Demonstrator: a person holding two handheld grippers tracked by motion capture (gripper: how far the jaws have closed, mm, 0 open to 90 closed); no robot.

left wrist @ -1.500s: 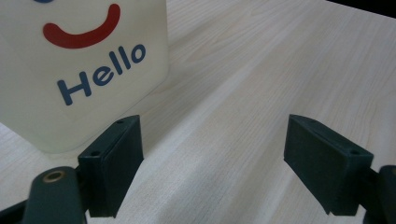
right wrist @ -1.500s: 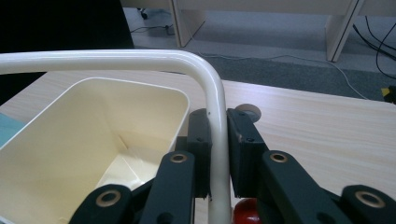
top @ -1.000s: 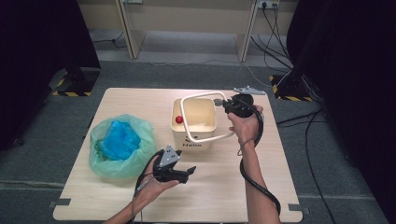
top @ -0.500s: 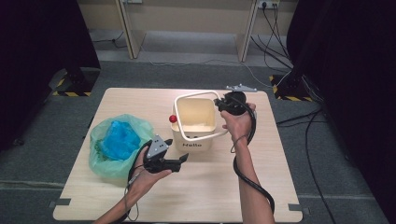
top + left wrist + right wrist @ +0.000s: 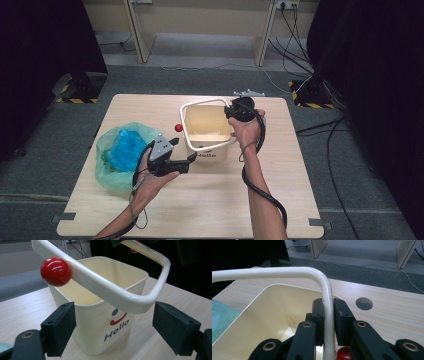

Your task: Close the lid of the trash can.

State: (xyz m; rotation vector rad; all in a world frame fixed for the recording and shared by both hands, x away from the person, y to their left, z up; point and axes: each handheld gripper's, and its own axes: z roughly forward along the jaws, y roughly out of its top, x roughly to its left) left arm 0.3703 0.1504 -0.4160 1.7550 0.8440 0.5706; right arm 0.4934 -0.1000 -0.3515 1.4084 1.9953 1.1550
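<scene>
bucket (image 5: 207, 131): cream plastic, "hello" print on front wall, upright on table (image 5: 300, 200), about mid-table, just right of bag; looks empty inside.
handle (image 5: 105, 291): cream bail w/ red ball (image 5: 56, 271) at pivot, swung up and tilted over the mouth, not lying on rim; prob. held up so mouth stays clear.
right gripper (image 5: 328, 323): at far right rim of bucket, jaws nearly closed, pads clamped on handle's side bar near its corner; grip there likely to keep handle raised and steady the bucket.
left gripper (image 5: 186, 161): in hand at bucket's front left, off the table, jaws wide apart, nothing between pads; in left gripper view, bucket front and handle's cross bar sit ahead betw. the pads, not touching.
bag (image 5: 120, 152): green see-thru plastic w/ blue stuff inside, crumpled, at table's left, near left hand but apart from it.
step (judged): one-hand hold on handle, other lining up on bucket or handle; poss. bag to go in as liner, can't tell.
risk (judged): light bucket could tip or slide if handle pulled sideways; left needs to close square on its target.
</scene>
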